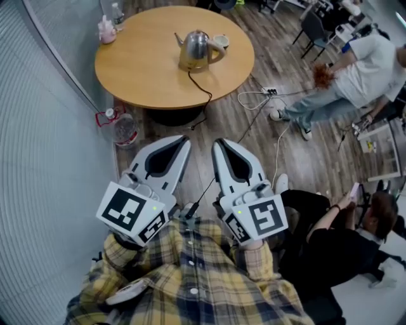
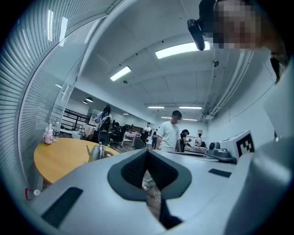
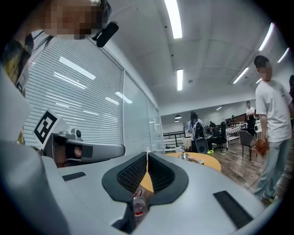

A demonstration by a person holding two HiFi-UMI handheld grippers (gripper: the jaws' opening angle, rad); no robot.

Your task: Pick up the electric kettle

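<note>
A steel electric kettle [image 1: 198,49] stands on its base near the far side of a round wooden table [image 1: 146,70], spout to the left, with a black cord [image 1: 206,95] running off the table's near edge to the floor. My left gripper [image 1: 184,141] and right gripper [image 1: 217,145] are held side by side close to my body, well short of the table, both shut and empty. The left gripper view shows the kettle [image 2: 97,151] small and left of its shut jaw tips [image 2: 147,152]. The kettle [image 3: 184,156] also appears far off in the right gripper view, beyond those shut tips [image 3: 147,155].
A cup [image 1: 221,41] sits behind the kettle; a pink item [image 1: 106,30] and a bottle [image 1: 117,16] stand at the table's far left. A water jug [image 1: 125,130] is on the floor by the blinds. A power strip [image 1: 269,92], one standing person [image 1: 355,76] and one seated [image 1: 342,235] are to the right.
</note>
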